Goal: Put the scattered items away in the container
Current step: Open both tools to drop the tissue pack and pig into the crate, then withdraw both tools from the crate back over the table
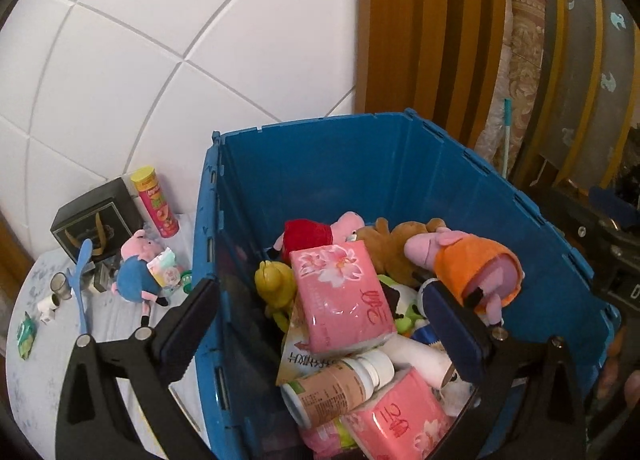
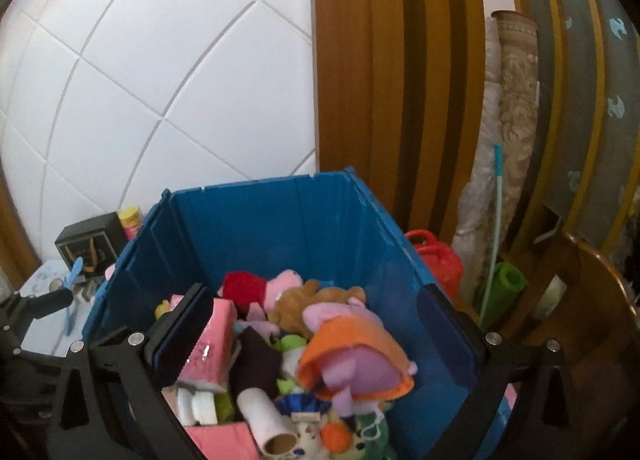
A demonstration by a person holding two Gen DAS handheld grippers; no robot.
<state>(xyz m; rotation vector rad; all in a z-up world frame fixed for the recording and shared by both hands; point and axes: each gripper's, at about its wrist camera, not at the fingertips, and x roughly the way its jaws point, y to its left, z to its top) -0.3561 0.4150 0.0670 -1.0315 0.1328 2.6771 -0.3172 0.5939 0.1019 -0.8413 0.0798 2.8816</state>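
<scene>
The blue crate (image 1: 360,172) (image 2: 272,228) stands open and is piled with plush toys, pink tissue packs (image 1: 340,296) and a bottle (image 1: 336,384). My left gripper (image 1: 320,324) hangs open over its near left corner, above the tissue pack and touching nothing. My right gripper (image 2: 316,334) is open wide over the crate. A pig plush in an orange dress (image 2: 352,352) (image 1: 468,268) lies on the pile between its fingers, free of the pads. Left of the crate, a pig plush in blue (image 1: 138,272), a snack can (image 1: 156,202), a blue spoon (image 1: 80,284) and a green packet (image 1: 26,334) lie on the table.
A black box (image 1: 94,220) and small cups (image 1: 60,284) sit on the table (image 1: 40,380) by the tiled wall. Right of the crate are a red jug (image 2: 436,256), a green roll (image 2: 504,284), a rolled carpet (image 2: 516,100) and a wooden chair (image 2: 592,300).
</scene>
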